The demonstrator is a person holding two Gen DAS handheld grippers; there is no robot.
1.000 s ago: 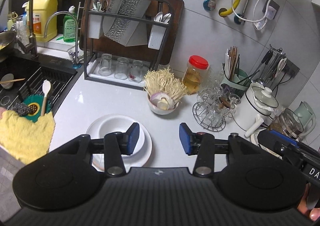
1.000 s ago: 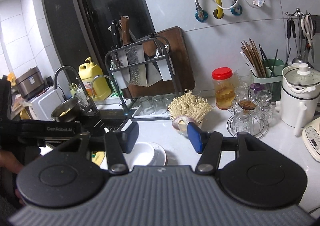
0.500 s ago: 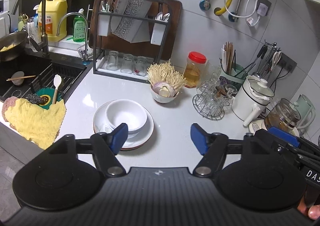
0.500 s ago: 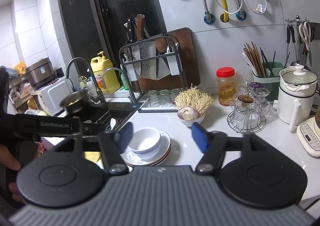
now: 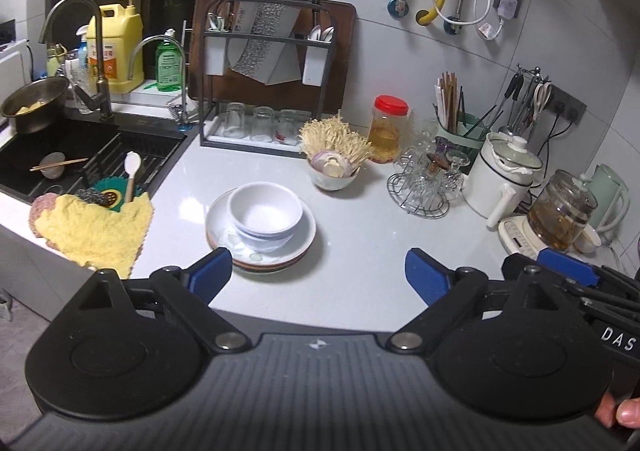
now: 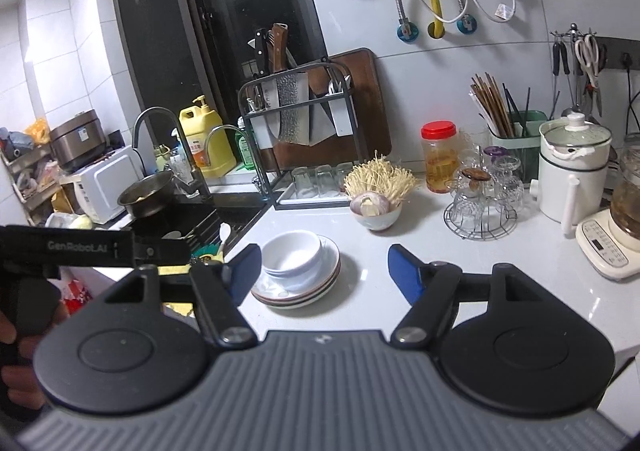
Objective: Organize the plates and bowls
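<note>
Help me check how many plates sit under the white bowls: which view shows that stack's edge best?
The right wrist view: it looks lower across the counter, so the plate stack's layered rims show side-on beneath the bowls. The left wrist view looks more steeply down, showing the bowls' insides and the top plate, rims compressed.

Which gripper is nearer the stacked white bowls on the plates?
Hard to call; left looks marginally nearer. The left gripper has the stacked white bowls just beyond its left finger. The right gripper sits similarly pulled back. Both are open and empty.

white tiled wall [image 5: 400, 63], dark window [image 6: 224, 31]
</note>
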